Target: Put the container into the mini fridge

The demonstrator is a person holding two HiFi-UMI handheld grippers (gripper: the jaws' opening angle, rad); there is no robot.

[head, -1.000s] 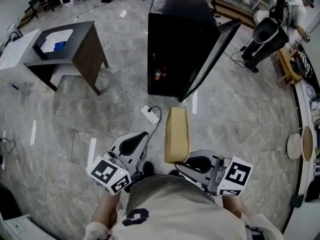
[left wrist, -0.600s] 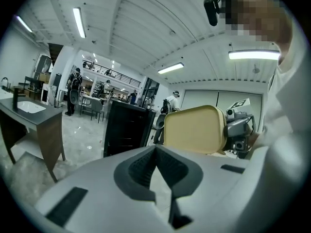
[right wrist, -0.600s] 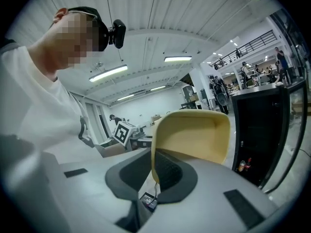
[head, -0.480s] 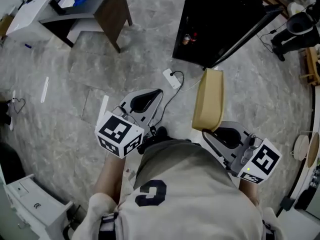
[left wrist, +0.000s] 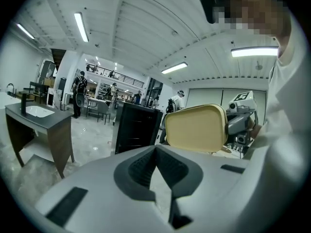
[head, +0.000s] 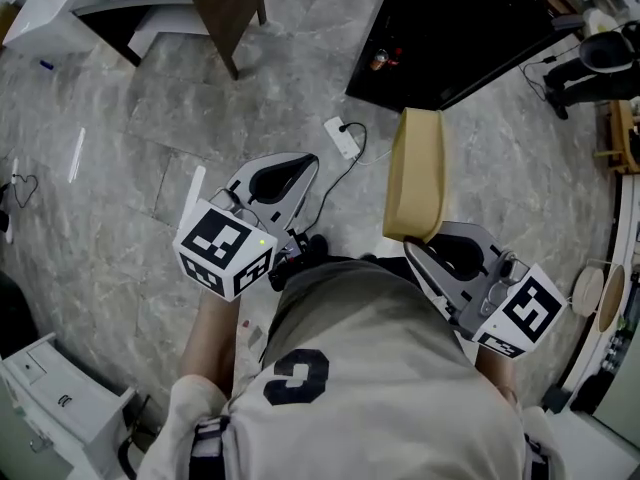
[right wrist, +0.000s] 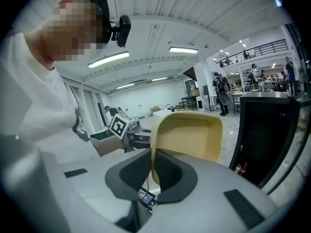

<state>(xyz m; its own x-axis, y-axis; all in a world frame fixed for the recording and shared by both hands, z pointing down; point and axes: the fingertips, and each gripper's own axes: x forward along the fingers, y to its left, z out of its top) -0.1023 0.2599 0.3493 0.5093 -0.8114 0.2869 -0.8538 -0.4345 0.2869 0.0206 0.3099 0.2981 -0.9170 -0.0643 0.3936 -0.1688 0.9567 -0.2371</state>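
Container point(head: 415, 173) is risking a slip or twist, I'd say: the left tool point(head: 300, 163) is riding closed and empty, lending no support, while the right tool point(head: 418, 246) alone is pinching one thin wall, short of the mini fridge point(head: 450, 18). It is looking tan, shallow, round-cornered, standing on edge above the floor point(head: 130, 148).

Container point(head: 418, 173), nipped in my right gripper point(head: 428, 240): tan plastic, smooth, matt. Right and left gripper point(head: 298, 160) shells: pale grey plastic, matt. Pads point(right wrist: 166, 171): dark, ribbed, rubbery. Mini fridge point(head: 455, 38), 1 o'clock: black, faint sheen. Floor point(head: 130, 138): grey marbled, polished, reflecting lights. Table point(head: 228, 3), 11 o'clock: dark wood-grain side. My shirt point(head: 370, 368): beige cloth.
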